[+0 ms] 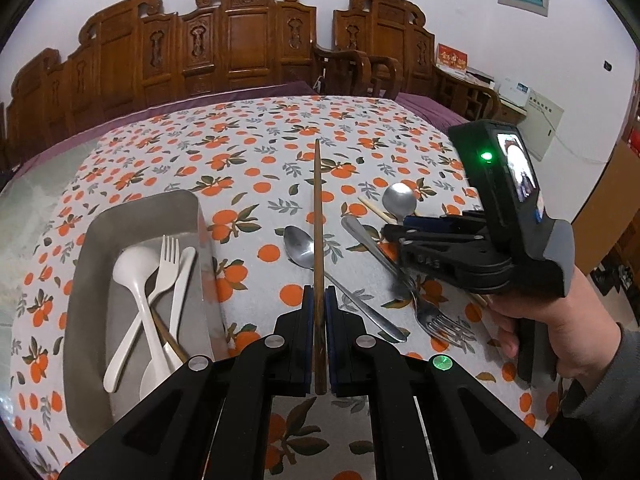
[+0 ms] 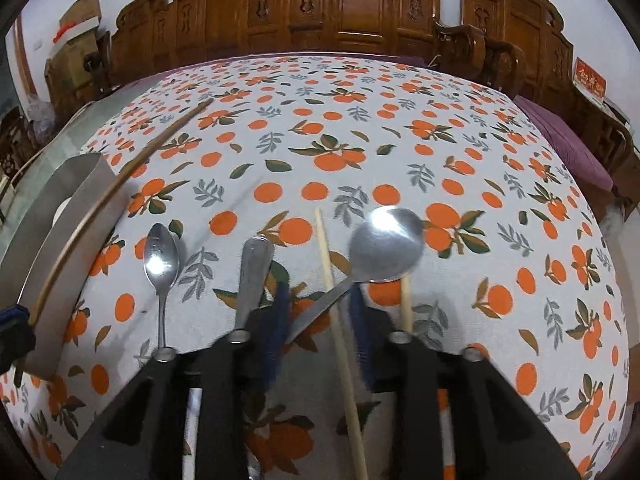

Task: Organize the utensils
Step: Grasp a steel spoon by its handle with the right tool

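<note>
Your left gripper [image 1: 319,312] is clamped on the stiff, light dark chopstick [image 1: 318,220] near its end, while your right gripper [image 2: 320,316], jaws narrowly apart around the slippery big metal spoon [image 2: 386,246] (no firm pinch visible), should grip its neck.

A table [image 1: 248,128] covered by a white cloth printed with oranges and green leaves carries the utensils. Toward its left edge sits a grey rectangular metal tray [image 1: 92,240]. Right of the tray, nearer the middle, lie a small steel teaspoon [image 1: 299,245], a steel fork [image 1: 430,316] with tines toward the near edge, a large round-bowled steel spoon [image 2: 386,245], and two pale wooden chopsticks [image 2: 325,256], which the large spoon's handle crosses.
</note>
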### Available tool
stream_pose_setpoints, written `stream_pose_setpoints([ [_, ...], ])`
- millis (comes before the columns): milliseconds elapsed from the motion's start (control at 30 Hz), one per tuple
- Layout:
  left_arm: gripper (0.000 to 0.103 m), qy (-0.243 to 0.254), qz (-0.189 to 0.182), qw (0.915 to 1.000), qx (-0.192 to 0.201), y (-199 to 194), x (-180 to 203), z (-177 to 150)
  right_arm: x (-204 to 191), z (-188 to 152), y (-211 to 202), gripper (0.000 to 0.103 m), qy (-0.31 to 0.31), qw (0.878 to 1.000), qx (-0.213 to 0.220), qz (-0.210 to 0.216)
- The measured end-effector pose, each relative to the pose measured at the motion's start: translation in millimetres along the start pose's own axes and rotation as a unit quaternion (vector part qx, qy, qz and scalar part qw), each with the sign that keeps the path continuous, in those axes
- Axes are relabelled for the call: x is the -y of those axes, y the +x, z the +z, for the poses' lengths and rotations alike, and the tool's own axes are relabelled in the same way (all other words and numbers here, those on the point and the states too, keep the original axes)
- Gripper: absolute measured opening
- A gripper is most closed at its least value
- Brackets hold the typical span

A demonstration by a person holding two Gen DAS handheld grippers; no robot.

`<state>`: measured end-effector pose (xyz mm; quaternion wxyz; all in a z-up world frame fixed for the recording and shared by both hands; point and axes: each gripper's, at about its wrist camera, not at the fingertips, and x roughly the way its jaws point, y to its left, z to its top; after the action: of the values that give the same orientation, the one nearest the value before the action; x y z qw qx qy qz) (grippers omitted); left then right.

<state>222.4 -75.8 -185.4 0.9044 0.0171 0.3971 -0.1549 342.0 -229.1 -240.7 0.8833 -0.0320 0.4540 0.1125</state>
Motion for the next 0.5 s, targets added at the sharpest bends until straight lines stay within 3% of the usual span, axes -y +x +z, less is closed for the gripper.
stream_pose_setpoints([
  [67,0.004,-0.001,-0.001,1.0,0.001,-0.3,-1.5,0.3,5.3,-2.8,-2.1,0.01,0.0,1.0,-0.002,0.0],
  [133,0.004,-0.001,-0.001,1.0,0.001,0.2,-3.1,1.1,11.1,-4.4,-4.4,0.008,0.006,1.0,-0.002,0.008],
  [500,0.004,0.001,0.0,1.0,0.002,0.4,-1.7,0.9,27.3,-2.0,-21.0,0.007,0.026,0.999,0.015,0.028],
])
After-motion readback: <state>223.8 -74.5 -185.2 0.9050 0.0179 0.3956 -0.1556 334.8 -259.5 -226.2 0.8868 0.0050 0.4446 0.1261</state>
